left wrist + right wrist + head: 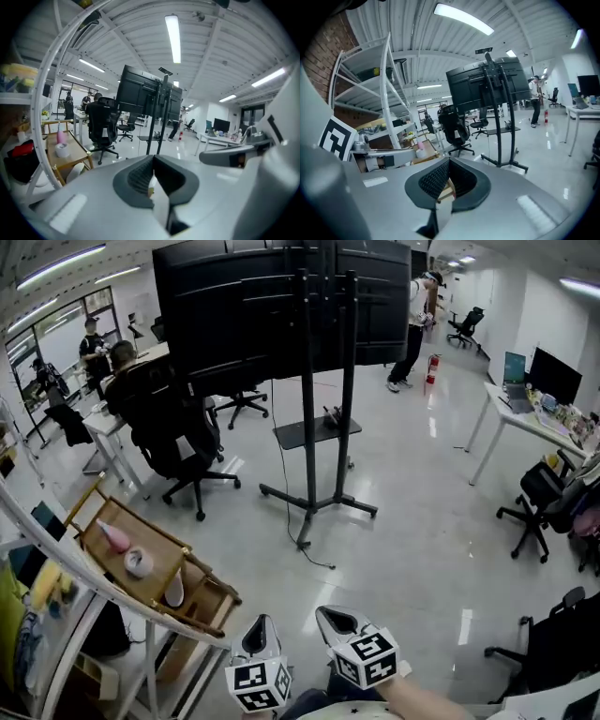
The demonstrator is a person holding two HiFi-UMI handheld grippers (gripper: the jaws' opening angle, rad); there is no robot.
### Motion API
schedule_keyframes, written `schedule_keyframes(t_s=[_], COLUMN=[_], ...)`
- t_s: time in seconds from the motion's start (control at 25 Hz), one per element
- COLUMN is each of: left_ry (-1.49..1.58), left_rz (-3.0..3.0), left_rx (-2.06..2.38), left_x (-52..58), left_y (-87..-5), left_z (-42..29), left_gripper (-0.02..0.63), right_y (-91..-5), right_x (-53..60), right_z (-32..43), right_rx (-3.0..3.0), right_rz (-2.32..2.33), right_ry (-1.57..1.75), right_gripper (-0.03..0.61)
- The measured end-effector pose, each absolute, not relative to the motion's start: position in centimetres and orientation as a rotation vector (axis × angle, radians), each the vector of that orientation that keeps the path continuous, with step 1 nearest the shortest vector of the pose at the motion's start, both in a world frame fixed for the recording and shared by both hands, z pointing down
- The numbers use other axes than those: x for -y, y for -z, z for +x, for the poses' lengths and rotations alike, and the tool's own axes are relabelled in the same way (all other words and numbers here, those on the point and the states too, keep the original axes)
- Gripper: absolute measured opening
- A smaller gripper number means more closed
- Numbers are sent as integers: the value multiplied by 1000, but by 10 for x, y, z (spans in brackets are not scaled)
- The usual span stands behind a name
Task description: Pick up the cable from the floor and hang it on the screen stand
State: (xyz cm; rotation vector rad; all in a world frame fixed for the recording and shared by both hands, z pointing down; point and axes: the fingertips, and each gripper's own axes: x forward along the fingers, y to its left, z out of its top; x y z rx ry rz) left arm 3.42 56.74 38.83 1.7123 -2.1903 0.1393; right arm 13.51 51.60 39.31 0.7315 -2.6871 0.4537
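Note:
The screen stand [325,409] holds large black screens on two black poles over a legged base, in the middle of the floor. A thin black cable [314,557] drops from the screens and trails across the floor by the base's front leg. My left gripper [260,632] and right gripper [336,621] are at the bottom of the head view, well short of the cable, both shut on nothing. The stand also shows ahead in the left gripper view [157,117] and the right gripper view [501,122]. The jaws meet in both gripper views: left gripper [152,177], right gripper [446,180].
A wooden cart [94,542] with a pink bottle and a tape roll stands close on my left, beside a white shelf rack [56,549]. A black office chair [173,437] is left of the stand. A white desk [511,418] and chairs [534,502] are right. A person [417,324] stands far back.

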Motion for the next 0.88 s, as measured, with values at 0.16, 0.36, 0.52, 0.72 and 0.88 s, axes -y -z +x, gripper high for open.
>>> schedule_keyframes(t_s=[0.16,0.36,0.52,0.72,0.88], left_ry=[-162,-201,-226,-208,-222], left_rz=[1757,1771,1773,1727,1693], left_rx=[2143,2140,2159,2143,2159], left_x=[-522,-441,-368,-276,-212], left_y=[-399,-402,-401,-422,-440], left_z=[36,25,13,-13,-36], left_gripper=[6,6,8,6,6], right_y=[-405,-409,-414,-430,-449], right_x=[-468,-382,-302,-208,-146], right_z=[153,152,137,102,71], right_rx=[2645,2627,2613,2596,2584], right_rz=[857,906,871,799,732], right_ry=[-494,-515,-509,-476,-446], right_gripper=[-2,-2,-2,-2,-2])
